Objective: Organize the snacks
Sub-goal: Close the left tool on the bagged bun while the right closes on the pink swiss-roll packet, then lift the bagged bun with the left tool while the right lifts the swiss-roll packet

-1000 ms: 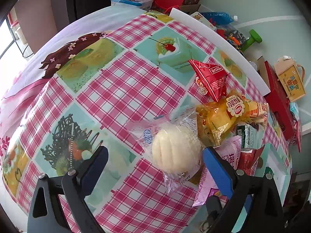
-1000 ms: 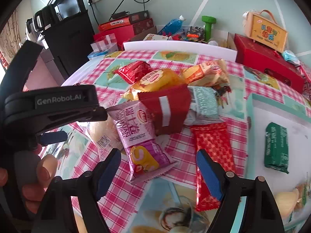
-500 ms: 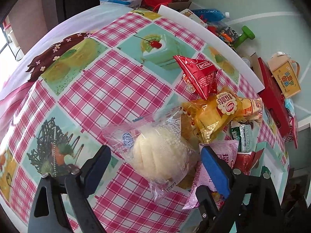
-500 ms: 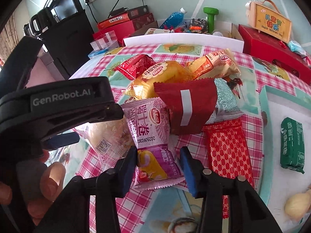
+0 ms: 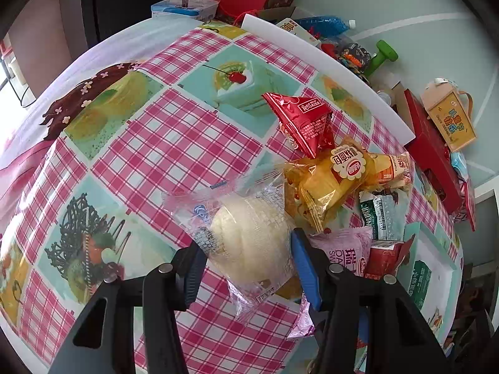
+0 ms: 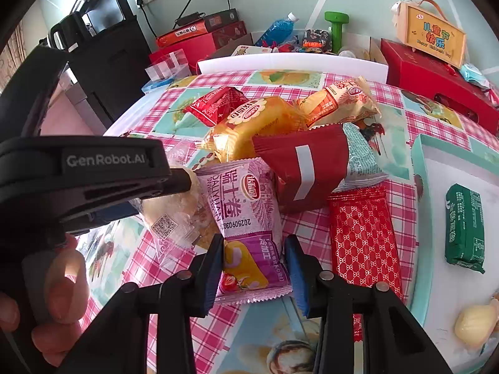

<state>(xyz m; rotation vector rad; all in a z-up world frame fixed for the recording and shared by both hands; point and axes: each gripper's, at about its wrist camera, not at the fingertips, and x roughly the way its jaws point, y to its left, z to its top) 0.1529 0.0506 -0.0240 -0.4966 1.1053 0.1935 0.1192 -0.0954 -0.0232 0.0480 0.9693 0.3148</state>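
You are looking at a glossy plastic checked tablecloth (image 5: 174, 143), a clear crinkled film around the pale bun (image 5: 249, 243), a shiny purple foil snack packet (image 6: 246, 218), and matt black plastic gripper arms.

Left gripper (image 5: 248, 263): black frame, blue pads, silver screws. Right gripper (image 6: 254, 269): same build. Left housing marked "GenRobot.AI".

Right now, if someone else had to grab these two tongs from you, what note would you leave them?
Left tongs: closing around the clear-wrapped pale bun.
Right tongs: shut on the pink Swiss-roll pack.
Both snacks lie on the tablecloth at the near edge of the snack pile.
Done: the white tray already holds a green packet and a pale bun.
Left: the two gripped snacks and the rest of the pile.
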